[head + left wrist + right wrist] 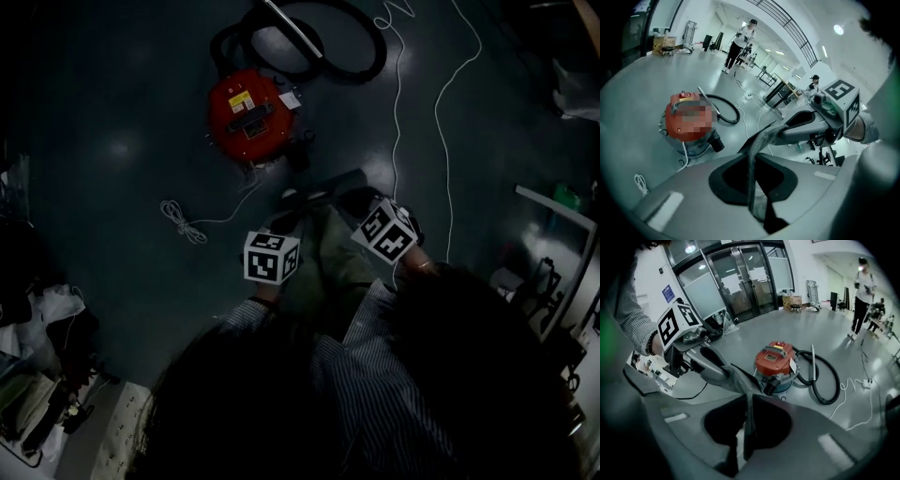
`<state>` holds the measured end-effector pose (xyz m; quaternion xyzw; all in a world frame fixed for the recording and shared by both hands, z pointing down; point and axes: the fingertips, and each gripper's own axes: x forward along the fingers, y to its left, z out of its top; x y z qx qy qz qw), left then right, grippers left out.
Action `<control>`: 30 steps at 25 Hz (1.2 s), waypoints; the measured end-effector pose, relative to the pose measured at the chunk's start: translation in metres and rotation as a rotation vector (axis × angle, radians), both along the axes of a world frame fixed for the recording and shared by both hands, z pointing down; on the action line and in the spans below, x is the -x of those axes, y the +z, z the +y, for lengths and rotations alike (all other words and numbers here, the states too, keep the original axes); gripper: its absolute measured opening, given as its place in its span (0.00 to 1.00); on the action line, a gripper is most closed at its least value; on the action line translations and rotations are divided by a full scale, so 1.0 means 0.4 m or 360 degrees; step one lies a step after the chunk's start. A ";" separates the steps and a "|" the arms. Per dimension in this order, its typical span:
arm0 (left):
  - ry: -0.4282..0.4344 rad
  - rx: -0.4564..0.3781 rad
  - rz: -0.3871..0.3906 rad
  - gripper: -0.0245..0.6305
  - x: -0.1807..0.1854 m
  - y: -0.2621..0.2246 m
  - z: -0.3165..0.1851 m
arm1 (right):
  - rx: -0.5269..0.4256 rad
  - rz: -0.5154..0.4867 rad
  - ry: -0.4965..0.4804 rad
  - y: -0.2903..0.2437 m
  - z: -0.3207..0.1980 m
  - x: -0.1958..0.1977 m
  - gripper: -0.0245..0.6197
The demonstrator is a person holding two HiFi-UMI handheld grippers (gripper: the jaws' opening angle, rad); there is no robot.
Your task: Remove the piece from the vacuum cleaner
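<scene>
The red drum vacuum cleaner (248,114) stands on the dark floor ahead, its black hose (319,47) coiled behind it. A grey-green fabric piece (330,246) hangs stretched between my two grippers, apart from the vacuum. My left gripper (752,161) is shut on one edge of the fabric piece (759,140). My right gripper (747,416) is shut on the other edge of the fabric piece (738,380). In the head view the left gripper (284,217) and right gripper (361,208) are close together, just short of the vacuum. The vacuum cleaner (776,362) also shows past the right gripper's jaws.
White cables (441,112) run across the floor to the right of the vacuum, and a coiled white cord (178,217) lies to its left. People (740,42) stand far off in the hall. Glass doors (736,282) and cluttered benches (562,272) line the sides.
</scene>
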<state>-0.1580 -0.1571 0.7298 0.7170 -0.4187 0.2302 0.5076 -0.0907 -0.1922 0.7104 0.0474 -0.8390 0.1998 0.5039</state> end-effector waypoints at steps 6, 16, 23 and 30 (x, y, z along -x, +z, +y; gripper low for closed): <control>0.0018 -0.0165 0.0011 0.08 0.021 -0.259 -0.035 | -0.0084 -0.0185 0.0089 -0.246 -0.010 0.011 0.07; -0.0060 -0.0443 0.0019 0.08 0.057 -0.517 -0.109 | -0.0332 -0.0445 0.0207 -0.505 -0.098 0.050 0.07; -0.0161 -0.0525 0.0031 0.08 0.069 -0.590 -0.116 | -0.0419 -0.0509 0.0303 -0.585 -0.117 0.072 0.07; -0.0206 -0.0561 0.0066 0.08 0.072 -0.615 -0.142 | -0.0391 -0.0564 0.0440 -0.598 -0.129 0.065 0.07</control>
